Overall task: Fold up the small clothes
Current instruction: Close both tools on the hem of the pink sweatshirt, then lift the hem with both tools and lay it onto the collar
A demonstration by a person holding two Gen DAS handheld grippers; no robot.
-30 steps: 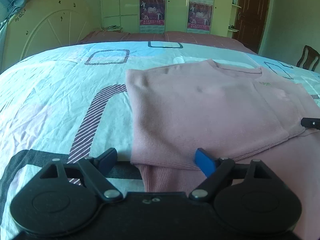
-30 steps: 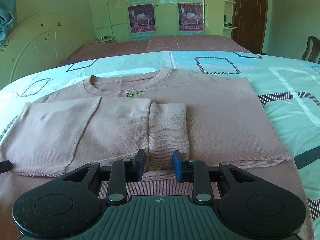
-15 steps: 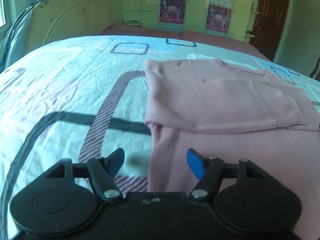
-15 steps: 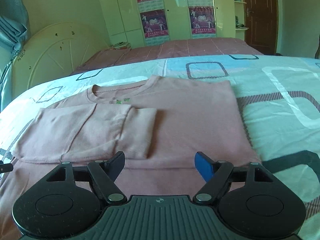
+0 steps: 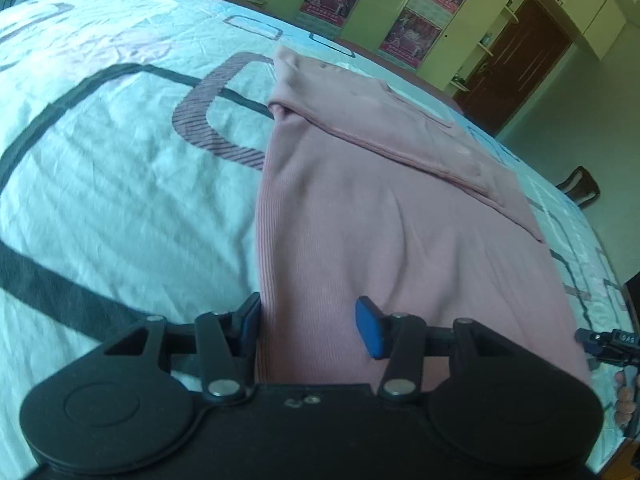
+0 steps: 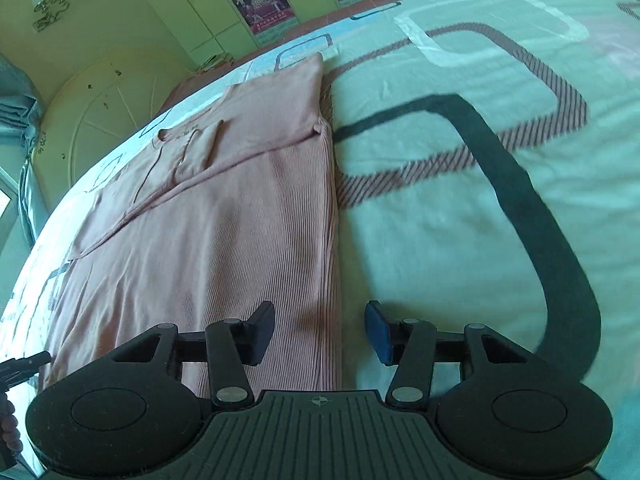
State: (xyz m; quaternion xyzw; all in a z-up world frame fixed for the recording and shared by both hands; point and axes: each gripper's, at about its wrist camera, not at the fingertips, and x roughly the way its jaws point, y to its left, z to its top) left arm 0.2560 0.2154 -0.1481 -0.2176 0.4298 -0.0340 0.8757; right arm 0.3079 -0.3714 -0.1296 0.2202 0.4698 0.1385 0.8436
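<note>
A pink ribbed sweater (image 5: pixel 380 216) lies flat on the bed, its sleeves folded across the chest. My left gripper (image 5: pixel 310 322) is open and straddles the sweater's left bottom corner, one finger off the cloth, the other over it. In the right wrist view the sweater (image 6: pixel 224 232) runs up the left half. My right gripper (image 6: pixel 320 332) is open and straddles the sweater's right bottom edge. The tip of the other gripper shows at each view's side edge.
The bed sheet (image 5: pixel 120 184) is pale blue with dark and striped rounded-square patterns (image 6: pixel 520 184). A white headboard (image 6: pixel 100 120), green cupboards with posters (image 5: pixel 408 8), a brown door (image 5: pixel 520 68) and a chair (image 5: pixel 582 188) stand beyond the bed.
Both grippers have drawn back from the folded sleeves down to the sweater's bottom corners and tilted outward. The right gripper opened from nearly shut on the sleeve cuff.
</note>
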